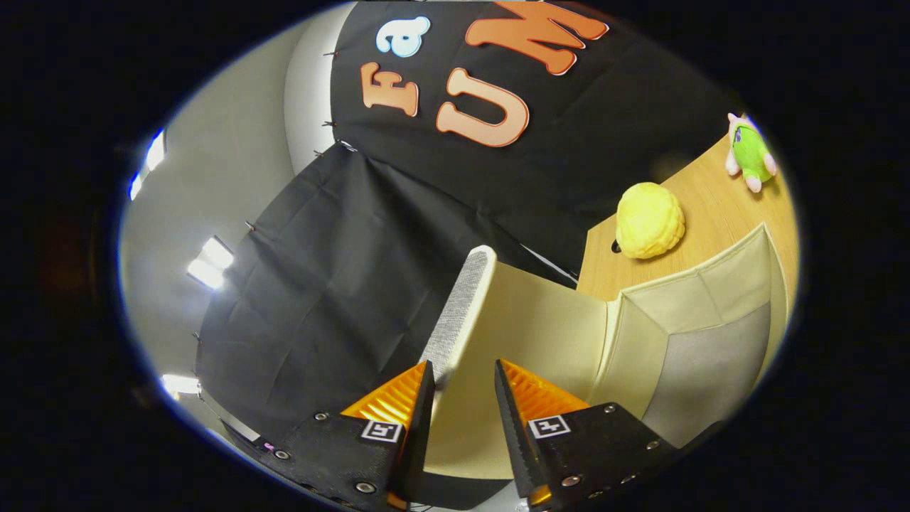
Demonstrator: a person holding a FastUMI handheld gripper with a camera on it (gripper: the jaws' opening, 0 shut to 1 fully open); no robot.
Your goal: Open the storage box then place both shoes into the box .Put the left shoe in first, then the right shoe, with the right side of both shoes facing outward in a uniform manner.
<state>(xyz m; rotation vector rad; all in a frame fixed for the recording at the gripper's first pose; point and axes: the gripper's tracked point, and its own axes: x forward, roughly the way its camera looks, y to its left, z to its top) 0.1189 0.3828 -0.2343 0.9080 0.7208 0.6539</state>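
The cream fabric storage box (718, 299) stands on the wooden table (718, 206), beyond my fingers and to their right. Its grey inner wall (711, 370) shows through the opening. The box lid (533, 327) is swung up and away from the box. A grey hook-and-loop strip (462, 306) runs along the lid's free edge. My gripper (462, 373) holds that edge, one finger on the strip side and the other on the cream face. No shoe lies in the part of the box I can see.
A yellow bumpy plush toy (648, 220) sits on the table just behind the box. A small green and pink plush figure (750, 153) lies farther back. The view is tilted, with the booth's black cloth wall behind the lid.
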